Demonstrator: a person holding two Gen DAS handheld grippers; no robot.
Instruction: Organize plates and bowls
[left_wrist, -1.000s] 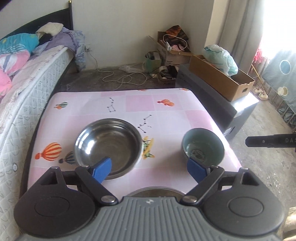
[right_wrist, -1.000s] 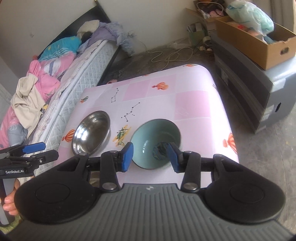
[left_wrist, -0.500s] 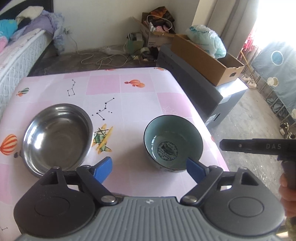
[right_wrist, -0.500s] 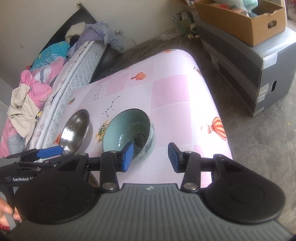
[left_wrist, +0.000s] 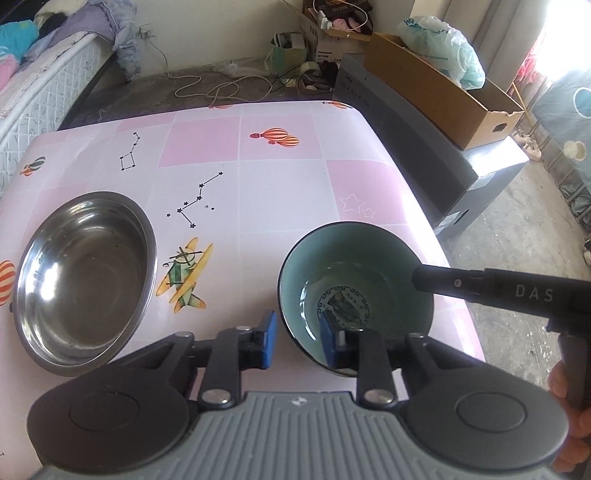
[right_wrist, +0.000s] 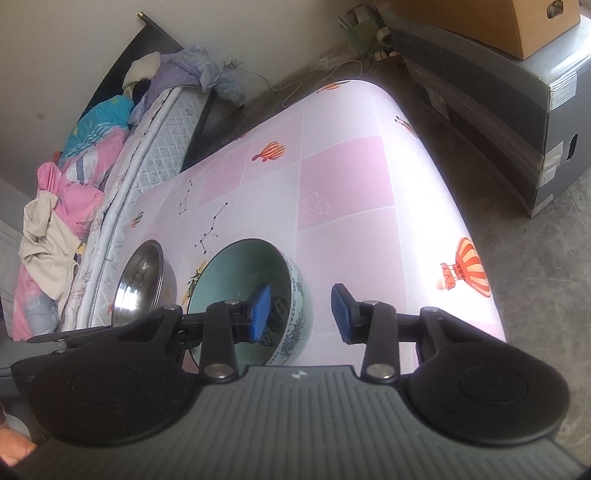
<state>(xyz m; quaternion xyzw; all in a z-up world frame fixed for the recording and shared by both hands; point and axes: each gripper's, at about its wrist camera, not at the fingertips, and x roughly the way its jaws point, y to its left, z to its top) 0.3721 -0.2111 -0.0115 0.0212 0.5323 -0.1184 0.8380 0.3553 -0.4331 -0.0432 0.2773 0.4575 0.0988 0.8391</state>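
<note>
**Both grippers converge on the teal bowl**

Since the earlier frame, both grippers had dropped onto the teal bowl (left_wrist: 354, 291) on the pink table (left_wrist: 280, 184). Left gripper (left_wrist: 298, 341) straddled its near rim, jaws closing, one pad inside, not visibly pinching. Right gripper (right_wrist: 301, 314) was closing too, one finger inside, the other clear outside. Presumably the bowl was destined for the steel bowl (left_wrist: 83, 273) nearby.

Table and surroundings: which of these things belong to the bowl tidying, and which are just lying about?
Job:
glazed teal ceramic bowl
round stainless steel bowl
left tongs, closing over the teal bowl's rim
right tongs, closing astride its other rim

Lying about:
brown cardboard box
white cable
</note>
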